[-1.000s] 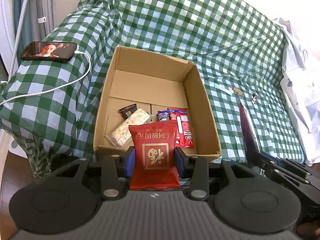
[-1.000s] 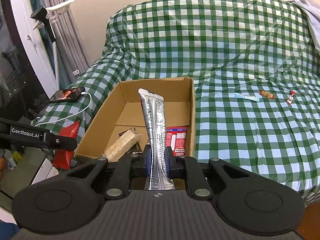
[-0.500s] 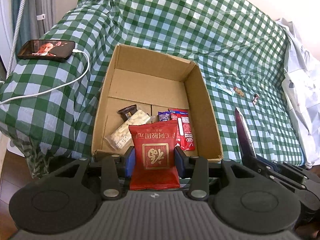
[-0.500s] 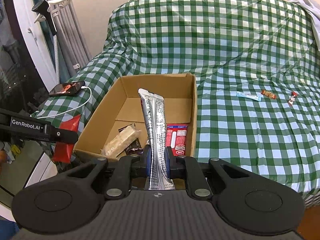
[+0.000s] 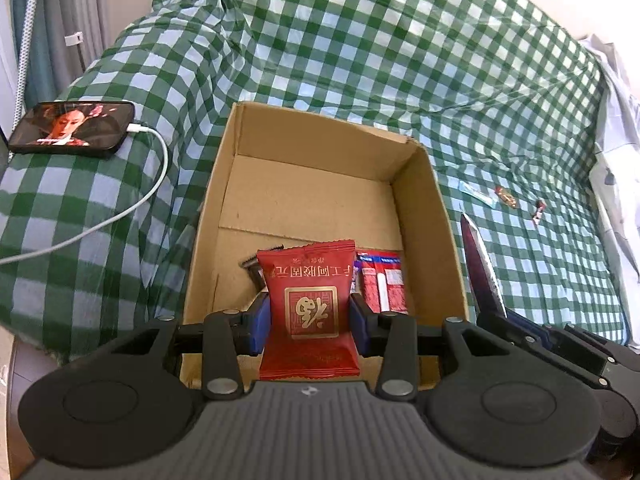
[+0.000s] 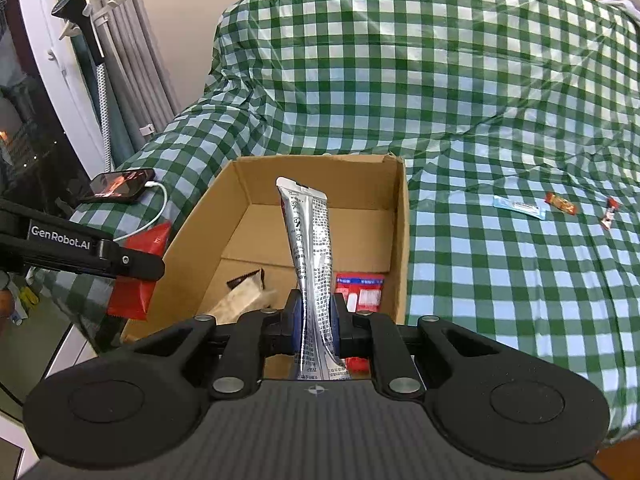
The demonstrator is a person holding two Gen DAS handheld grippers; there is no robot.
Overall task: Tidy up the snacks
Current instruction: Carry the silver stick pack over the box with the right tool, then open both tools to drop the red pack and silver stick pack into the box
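An open cardboard box (image 5: 420, 200) (image 6: 400, 240) stands on the green checked bed cover. My left gripper (image 5: 310, 320) is shut on a red snack packet (image 5: 310, 300) and holds it over the box's near edge. My right gripper (image 6: 314, 320) is shut on a tall silver packet (image 6: 310, 248), upright at the box's near right side. In the box lie red-and-white packets (image 5: 382, 284) (image 6: 360, 290), a dark wrapper (image 5: 254, 270) and a pale bar (image 6: 244, 296). The left gripper with its red packet also shows in the right wrist view (image 6: 136, 268).
Three small snacks lie on the cover right of the box: a light blue bar (image 6: 518, 207), an orange one (image 6: 562, 204) and a small red one (image 6: 608, 212). A phone (image 5: 72, 128) with a white cable (image 5: 140, 200) lies left of the box.
Both grippers have moved forward toward the box with their packets still held. The red packet now hangs over the box's near end and hides the pale bar in the left view.
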